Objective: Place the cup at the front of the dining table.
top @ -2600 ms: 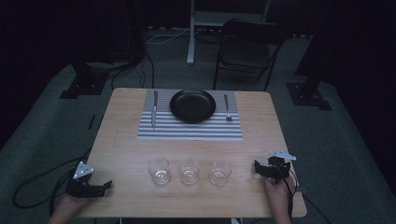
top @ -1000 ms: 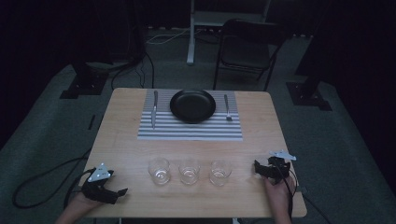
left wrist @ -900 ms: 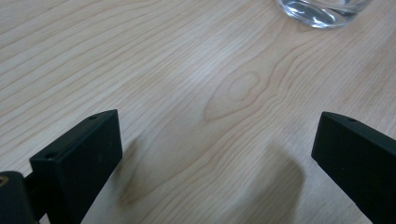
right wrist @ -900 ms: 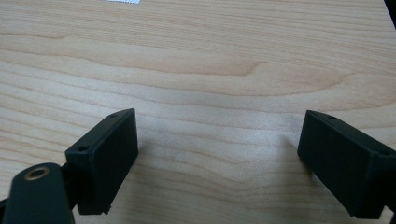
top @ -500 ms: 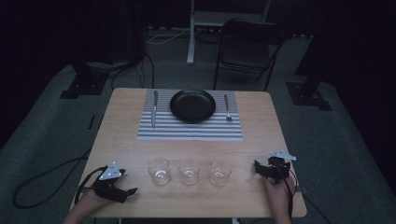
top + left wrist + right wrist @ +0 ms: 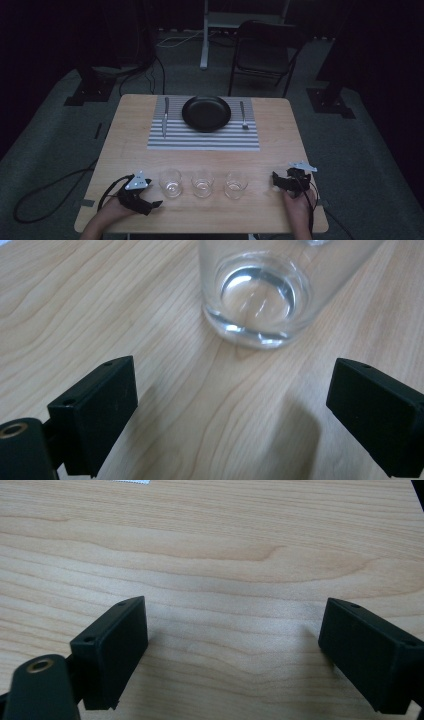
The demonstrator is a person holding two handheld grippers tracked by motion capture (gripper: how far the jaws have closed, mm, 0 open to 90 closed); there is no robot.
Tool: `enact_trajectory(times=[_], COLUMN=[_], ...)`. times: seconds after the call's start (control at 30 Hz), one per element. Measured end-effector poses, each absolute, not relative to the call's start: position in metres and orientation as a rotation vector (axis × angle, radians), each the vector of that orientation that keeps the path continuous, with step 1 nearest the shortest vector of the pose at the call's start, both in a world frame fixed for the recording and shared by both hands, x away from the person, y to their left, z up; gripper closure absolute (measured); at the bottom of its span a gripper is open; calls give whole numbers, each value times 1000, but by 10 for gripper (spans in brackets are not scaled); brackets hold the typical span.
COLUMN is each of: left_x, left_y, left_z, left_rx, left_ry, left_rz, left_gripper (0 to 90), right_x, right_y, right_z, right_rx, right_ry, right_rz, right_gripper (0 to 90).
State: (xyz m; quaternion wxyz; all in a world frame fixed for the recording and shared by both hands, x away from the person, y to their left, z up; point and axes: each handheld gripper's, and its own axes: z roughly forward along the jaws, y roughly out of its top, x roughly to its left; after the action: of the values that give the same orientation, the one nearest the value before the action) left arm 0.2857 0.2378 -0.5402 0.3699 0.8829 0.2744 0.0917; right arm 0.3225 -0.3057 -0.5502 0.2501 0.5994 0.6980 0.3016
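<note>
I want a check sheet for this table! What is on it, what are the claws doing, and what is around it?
Surface: wooden table, striped mat at the far side.
Job's things: three glasses in a row; left glass upright, just ahead of the left claw.
Clutter: black plate, knife, fork on the mat.
Claws: left claw open, apart from the glass. Right claw open over bare wood.
Cables: one trails from each claw; more on the floor.
Surroundings: dark room, folding chair, stands.
</note>
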Motion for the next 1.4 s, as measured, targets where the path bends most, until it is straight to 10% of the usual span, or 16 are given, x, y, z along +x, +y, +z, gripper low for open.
enact_trajectory(times=[1.4], left_x=[291], left_y=[193], left_z=[-535], left_rx=[1997], left_ry=[602], left_rz=[358], left_gripper=[147], right_x=[322], right_y=[-306], right_z=[-550], right_rx=[1632], right_ry=[1901], right_rz=[821], right_gripper=[119])
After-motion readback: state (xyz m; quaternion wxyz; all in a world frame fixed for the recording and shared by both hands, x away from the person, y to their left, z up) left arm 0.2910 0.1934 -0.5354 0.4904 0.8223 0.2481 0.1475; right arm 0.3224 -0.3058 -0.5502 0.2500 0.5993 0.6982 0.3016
